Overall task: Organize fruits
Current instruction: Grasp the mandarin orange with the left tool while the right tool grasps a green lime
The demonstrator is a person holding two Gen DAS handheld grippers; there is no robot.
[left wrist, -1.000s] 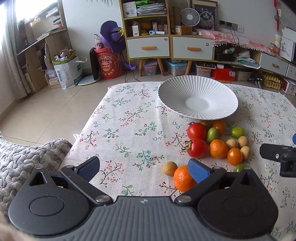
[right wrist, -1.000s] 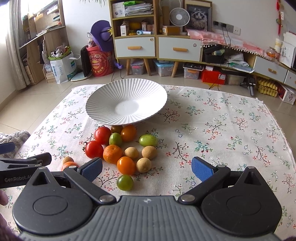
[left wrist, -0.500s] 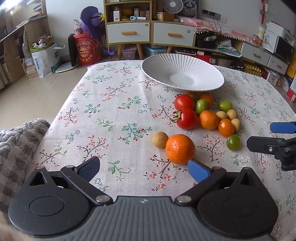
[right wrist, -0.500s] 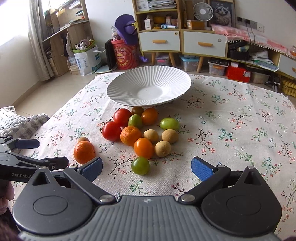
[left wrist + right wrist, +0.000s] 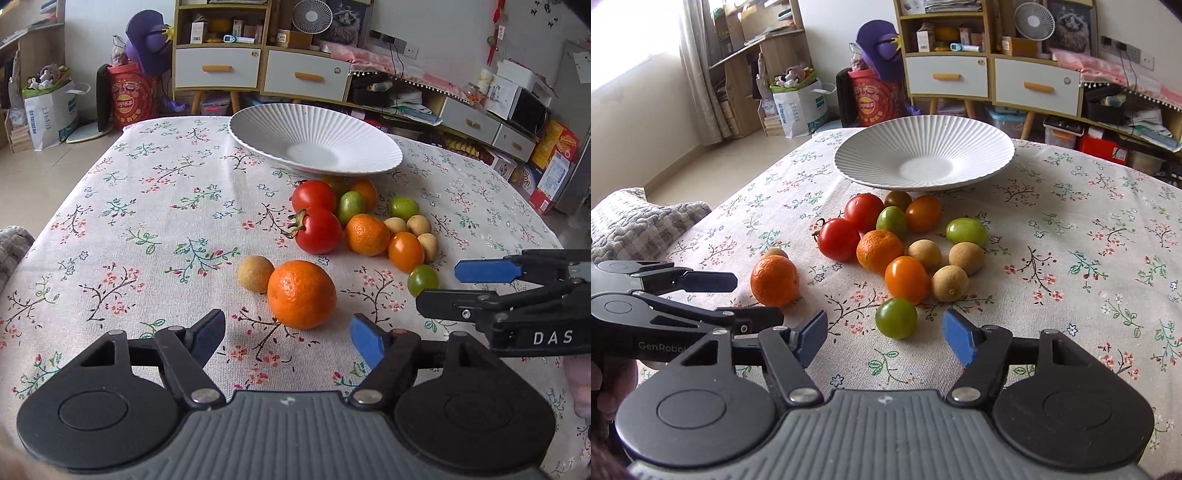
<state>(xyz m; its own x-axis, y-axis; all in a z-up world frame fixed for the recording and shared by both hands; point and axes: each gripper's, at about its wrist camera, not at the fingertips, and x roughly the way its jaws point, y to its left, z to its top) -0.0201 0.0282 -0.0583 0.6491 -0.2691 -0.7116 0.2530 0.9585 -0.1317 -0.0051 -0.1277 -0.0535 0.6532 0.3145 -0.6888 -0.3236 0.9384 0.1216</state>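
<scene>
Item: fruit pick, both grippers, nothing yet moved to the plate.

Left gripper (image 5: 288, 334): I have its jaws spread wide and empty, low in the frame. The orange (image 5: 301, 294) sits just above centre between the pads, near but not touched. A small tan fruit (image 5: 255, 274) rests against the orange's upper left.

Right gripper (image 5: 882, 336): jaws wide, empty. The green fruit (image 5: 896, 318) lies just above the gap, centre frame, close beside an orange tomato (image 5: 907, 278).

Plate (image 5: 871, 147): white, ribbed, bare, upper centre of both views, well beyond the fruit. The main cluster, two red tomatoes (image 5: 318, 230) among it, lies between plate and grippers.

Cloth (image 5: 147, 206): floral, flat.

Handling notes, my judgement:
- I take the orange as the step in hand. I advance the left gripper until the pads reach its widest part, then close slowly; a round fruit gripped short of its middle may squirt forward into the cluster.
- I keep the left pad clear of the tan fruit, or it will roll.
- The two grippers sit near each other; I move one at a time.
- I lift straight up before carrying to the plate.
</scene>
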